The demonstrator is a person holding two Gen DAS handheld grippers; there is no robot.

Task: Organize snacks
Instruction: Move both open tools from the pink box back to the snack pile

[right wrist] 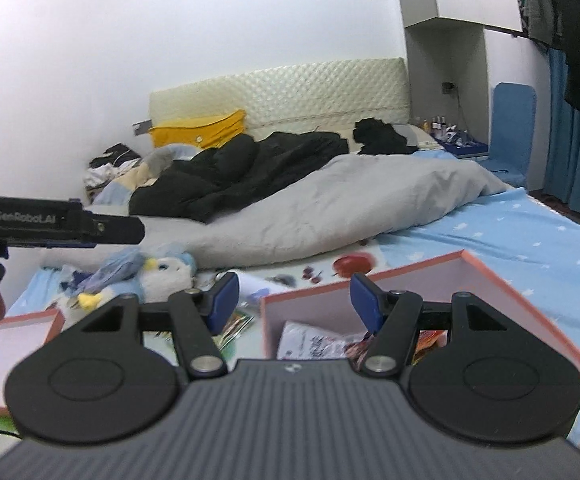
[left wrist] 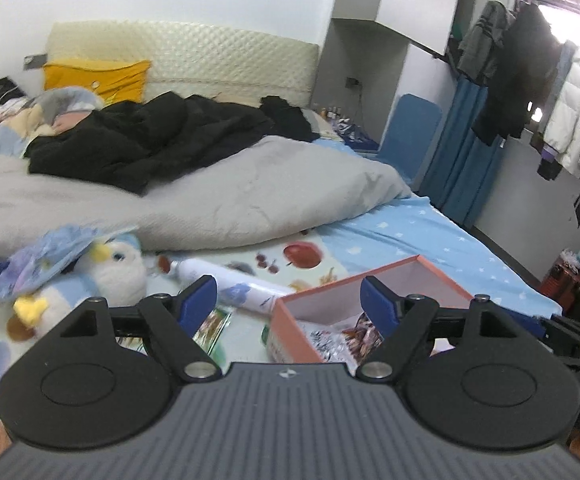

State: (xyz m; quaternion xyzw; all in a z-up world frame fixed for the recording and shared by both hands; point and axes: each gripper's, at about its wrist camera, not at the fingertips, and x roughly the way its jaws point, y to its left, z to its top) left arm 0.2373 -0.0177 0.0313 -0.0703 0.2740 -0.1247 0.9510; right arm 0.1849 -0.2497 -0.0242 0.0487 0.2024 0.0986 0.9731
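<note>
Where the bed shows: star-printed blue sheet (left wrist: 429,236), rumpled grey duvet (left wrist: 218,196).
Box: rectangular pink cardboard box (right wrist: 529,312), crinkled foil snack packets (right wrist: 309,342) inside, at 5 o'clock.
Left gripper (left wrist: 288,304): jaws wide apart, holding nothing.
Right gripper (right wrist: 293,300): jaws wide apart, holding nothing.

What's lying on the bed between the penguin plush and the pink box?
In the left wrist view, a white bottle lies on its side between the penguin plush and the pink box, with a green snack packet nearer the camera.

Snack packets (right wrist: 313,344) in the pink box (right wrist: 529,312) are half hidden behind the right gripper (right wrist: 290,300), labels too blurry to read.
</note>
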